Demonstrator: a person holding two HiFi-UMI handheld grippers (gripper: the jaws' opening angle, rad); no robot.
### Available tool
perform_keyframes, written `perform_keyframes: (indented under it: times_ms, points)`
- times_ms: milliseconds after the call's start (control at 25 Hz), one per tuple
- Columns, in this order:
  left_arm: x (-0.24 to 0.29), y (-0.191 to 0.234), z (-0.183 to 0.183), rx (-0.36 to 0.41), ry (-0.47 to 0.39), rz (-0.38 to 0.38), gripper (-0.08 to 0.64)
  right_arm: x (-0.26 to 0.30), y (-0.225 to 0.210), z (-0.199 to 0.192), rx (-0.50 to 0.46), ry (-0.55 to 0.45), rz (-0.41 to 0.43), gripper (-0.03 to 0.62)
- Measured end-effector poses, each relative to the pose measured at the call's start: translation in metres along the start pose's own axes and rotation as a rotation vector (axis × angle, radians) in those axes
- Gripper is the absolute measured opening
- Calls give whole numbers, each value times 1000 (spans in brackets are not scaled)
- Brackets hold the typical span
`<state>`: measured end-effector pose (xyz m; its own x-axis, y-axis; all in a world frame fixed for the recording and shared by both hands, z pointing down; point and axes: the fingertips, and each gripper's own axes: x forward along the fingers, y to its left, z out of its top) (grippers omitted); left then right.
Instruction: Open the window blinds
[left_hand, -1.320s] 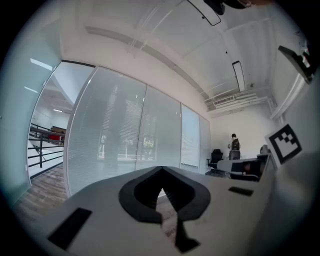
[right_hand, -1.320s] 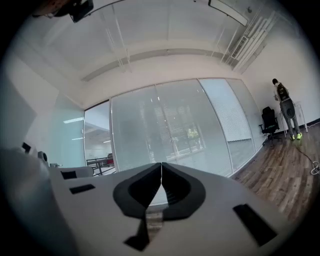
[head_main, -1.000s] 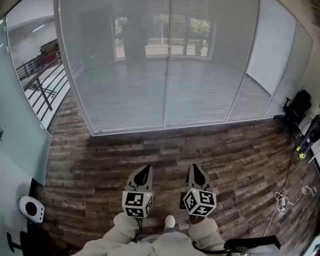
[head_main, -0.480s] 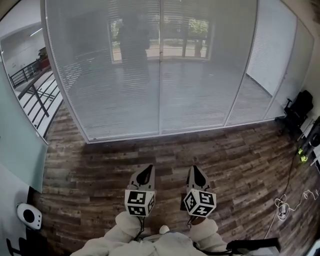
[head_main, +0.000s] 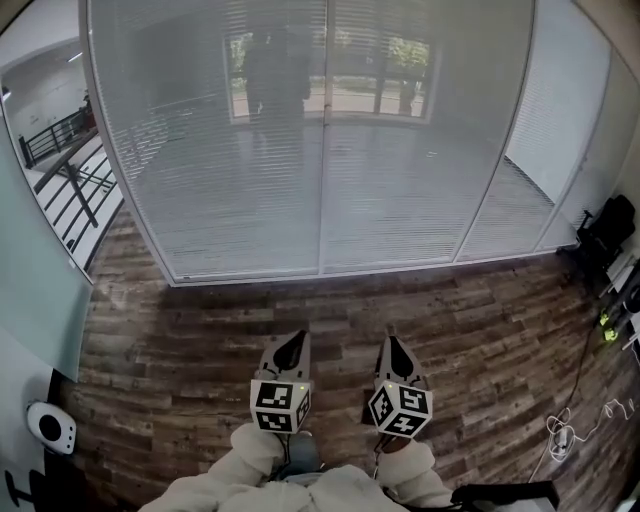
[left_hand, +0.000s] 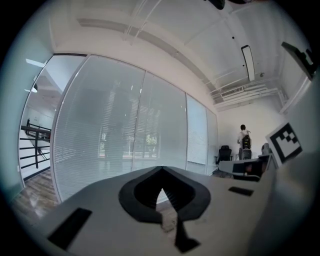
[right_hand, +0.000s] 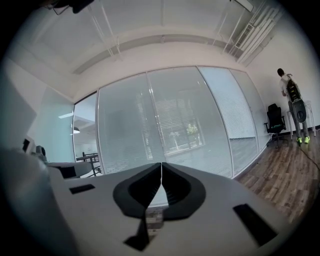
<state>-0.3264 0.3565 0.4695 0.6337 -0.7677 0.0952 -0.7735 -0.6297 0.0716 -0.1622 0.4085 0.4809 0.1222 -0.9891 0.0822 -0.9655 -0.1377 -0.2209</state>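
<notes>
The window blinds (head_main: 320, 150) hang closed, slats flat, behind a tall glass wall across the far side of the wood floor. They also fill the left gripper view (left_hand: 120, 135) and the right gripper view (right_hand: 150, 125). My left gripper (head_main: 296, 337) is held level over the floor, pointing at the wall and well short of it, shut with nothing in it (left_hand: 161, 169). My right gripper (head_main: 390, 340) sits beside it at the same height, also shut and empty (right_hand: 161, 164).
A black railing (head_main: 60, 160) shows behind glass at the left. A white round device (head_main: 48, 425) sits on the floor at the lower left. At the right are an office chair (head_main: 605, 225) and floor cables (head_main: 560, 435). A person with a backpack (right_hand: 292, 102) stands far right.
Both grippers have travelled forward together toward the glass wall, which now sits a little nearer and more square in view. Their jaws stayed shut.
</notes>
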Motion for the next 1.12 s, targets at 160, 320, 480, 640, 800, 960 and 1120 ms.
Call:
perform_keyframes:
  times_ms: [160, 320, 480, 640, 800, 960, 1120]
  points:
    - [26, 11, 2, 7, -2, 7, -2, 26, -7, 1, 4, -6, -1, 15]
    - [57, 16, 1, 13, 2, -4, -2, 53, -21, -2, 15, 5, -19, 15]
    - [96, 23, 3, 16, 2, -15, -2, 88, -33, -1, 12, 9, -24, 15]
    - [135, 28, 7, 29, -1, -28, -2, 125, -49, 7, 11, 2, -39, 15]
    - [176, 45, 13, 26, 8, -28, -2, 166, -58, 12, 14, 11, -45, 15]
    - [219, 64, 22, 36, 6, -24, -2, 211, -67, 21, 20, 5, -56, 15]
    - [260, 84, 33, 46, -8, -17, -2, 256, -72, 33, 15, -10, -53, 15]
